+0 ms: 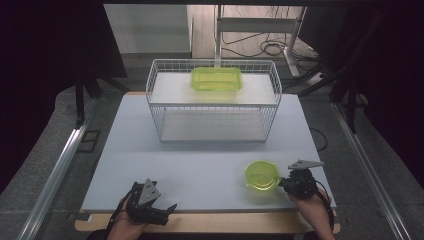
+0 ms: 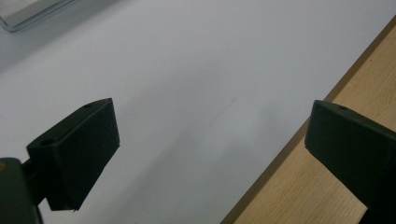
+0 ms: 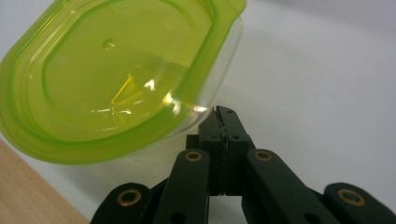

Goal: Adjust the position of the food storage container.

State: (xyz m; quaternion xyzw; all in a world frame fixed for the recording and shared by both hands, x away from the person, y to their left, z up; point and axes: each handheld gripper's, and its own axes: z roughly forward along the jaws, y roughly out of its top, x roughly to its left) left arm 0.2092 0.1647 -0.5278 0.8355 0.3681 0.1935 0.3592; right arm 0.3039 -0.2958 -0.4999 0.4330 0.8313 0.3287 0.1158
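Our right claw (image 3: 223,122) is pinched shut beside the small green tub (image 1: 262,176) on the counter (image 1: 200,165), maybe nipping its rim. Our left claw (image 2: 210,154) is wide open, holding nothing. We should lift the tub slowly and keep it level.

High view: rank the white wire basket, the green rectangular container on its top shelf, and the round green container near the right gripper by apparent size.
1. White wire basket, clearly largest.
2. Green rectangular plastic container.
3. Round green plastic container, smallest, even though it sits nearer the camera.
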